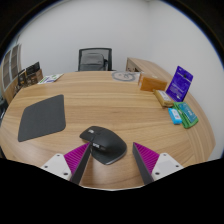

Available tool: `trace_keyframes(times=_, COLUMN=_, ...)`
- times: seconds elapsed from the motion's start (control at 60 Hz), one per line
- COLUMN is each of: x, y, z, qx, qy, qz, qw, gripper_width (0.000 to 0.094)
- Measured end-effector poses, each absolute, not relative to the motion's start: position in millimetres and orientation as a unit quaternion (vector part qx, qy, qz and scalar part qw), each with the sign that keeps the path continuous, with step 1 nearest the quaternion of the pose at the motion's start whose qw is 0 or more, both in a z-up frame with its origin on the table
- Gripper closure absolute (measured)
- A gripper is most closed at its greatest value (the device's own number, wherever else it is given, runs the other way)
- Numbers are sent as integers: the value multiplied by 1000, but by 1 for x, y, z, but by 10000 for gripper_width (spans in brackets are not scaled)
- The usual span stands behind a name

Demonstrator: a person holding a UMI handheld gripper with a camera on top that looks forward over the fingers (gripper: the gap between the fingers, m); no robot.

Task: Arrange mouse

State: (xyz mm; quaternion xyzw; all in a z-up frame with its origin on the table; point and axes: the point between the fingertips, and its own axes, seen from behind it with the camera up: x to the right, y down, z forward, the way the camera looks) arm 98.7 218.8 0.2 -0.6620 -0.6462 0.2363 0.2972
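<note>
A dark grey computer mouse rests on the wooden table, near its front edge. It stands between the fingers of my gripper, close against the left pad, with a gap to the right pad. The gripper is open. A dark grey mouse mat lies flat on the table, to the left of the fingers and beyond them, with nothing on it.
A black office chair stands behind the table's far side. A cardboard box, a purple box and green packets sit to the right. A round disc lies far centre, and books far left.
</note>
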Motion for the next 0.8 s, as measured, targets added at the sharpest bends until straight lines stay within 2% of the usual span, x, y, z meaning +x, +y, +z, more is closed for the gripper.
trace_keyframes(times=0.383, x=41, y=222, z=-7, qx=-666, qy=-639, qz=244, qw=299, gripper_width=76)
trace_keyframes(times=0.583, x=27, y=220, z=-19, qx=-685, qy=-625, qz=248, qw=280, gripper_width=88)
trace_keyframes(times=0.65, x=24, y=216, z=-20, qx=-689, qy=-620, qz=254, qw=277, gripper_width=192)
trace_keyframes(times=0.683, x=23, y=215, z=-20, qx=-689, qy=-620, qz=254, qw=277, gripper_width=315)
trace_keyframes(times=0.8, x=22, y=218, z=-21, qx=-696, qy=-613, qz=242, qw=284, gripper_width=426)
